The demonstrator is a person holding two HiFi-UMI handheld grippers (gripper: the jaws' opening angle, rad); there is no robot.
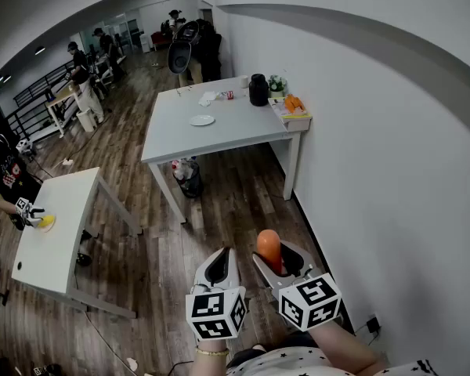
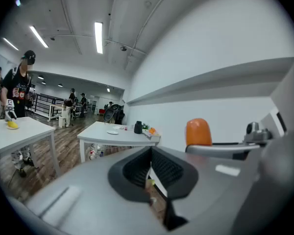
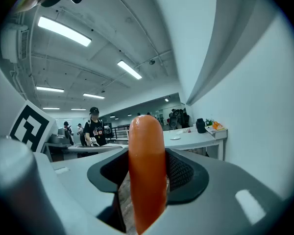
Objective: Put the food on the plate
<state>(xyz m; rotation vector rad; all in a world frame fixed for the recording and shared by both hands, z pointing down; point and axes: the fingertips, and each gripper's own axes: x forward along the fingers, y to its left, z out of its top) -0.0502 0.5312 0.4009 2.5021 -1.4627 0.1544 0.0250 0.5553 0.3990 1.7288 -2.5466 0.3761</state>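
My right gripper (image 1: 276, 262) is shut on an orange sausage (image 1: 269, 247), which stands upright between the pads and fills the middle of the right gripper view (image 3: 147, 173). Beside it, my left gripper (image 1: 219, 266) is shut with nothing in it; its pads meet (image 2: 150, 173), and the sausage (image 2: 198, 132) shows to its right. Both are held over the wooden floor, well short of the grey table (image 1: 180, 135). A white plate (image 1: 202, 120) lies on that table, seen small in the left gripper view (image 2: 112, 131) and in the right gripper view (image 3: 175, 137).
The grey table also carries a black jug (image 1: 258, 90), a small plant (image 1: 277, 84) and orange items (image 1: 294, 103) at its right end. A white wall (image 1: 392, 178) runs close on my right. A second white table (image 1: 51, 229) stands at left, where a person (image 1: 4, 178) works with a gripper.
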